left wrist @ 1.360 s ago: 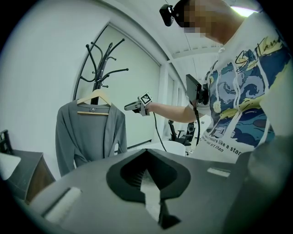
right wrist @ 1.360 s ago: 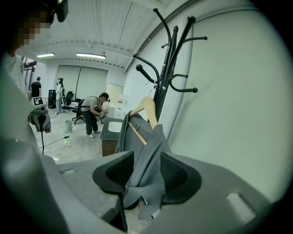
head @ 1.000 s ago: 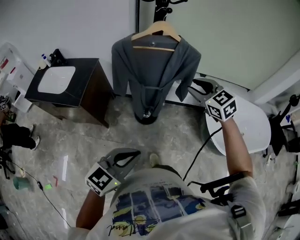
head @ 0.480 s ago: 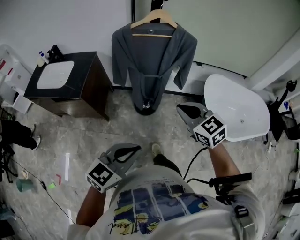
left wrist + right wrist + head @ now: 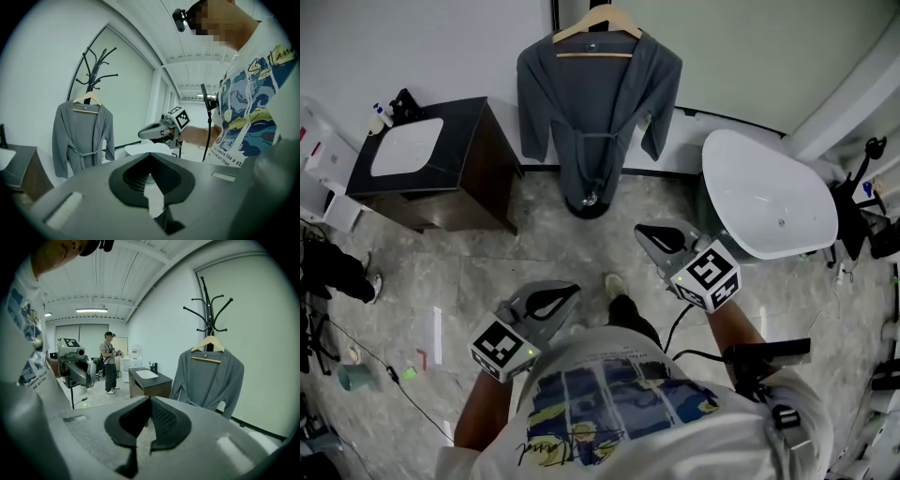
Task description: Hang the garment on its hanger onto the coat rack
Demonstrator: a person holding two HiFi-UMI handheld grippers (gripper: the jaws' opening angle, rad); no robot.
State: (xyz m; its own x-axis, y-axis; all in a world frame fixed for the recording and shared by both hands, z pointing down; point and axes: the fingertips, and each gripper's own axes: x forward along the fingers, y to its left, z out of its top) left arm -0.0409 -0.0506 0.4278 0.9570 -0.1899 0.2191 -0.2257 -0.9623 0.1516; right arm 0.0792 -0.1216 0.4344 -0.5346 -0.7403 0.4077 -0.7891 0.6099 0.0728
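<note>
On the coat rack [image 5: 206, 310] by the wall we see the grey garment [image 5: 598, 103] hanging on its wooden hanger [image 5: 598, 21], with its belt tied at the waist. To its left stands a dark cabinet [image 5: 478, 178] with a white basin [image 5: 405, 148] set in its top and small bottles [image 5: 377, 120] at the back corner. To its right sits a white tub [image 5: 769, 197]. Our left tongs [image 5: 570, 292] and right tongs [image 5: 645, 234] are both pressed together with nothing between them, well apart from the garment
</note>
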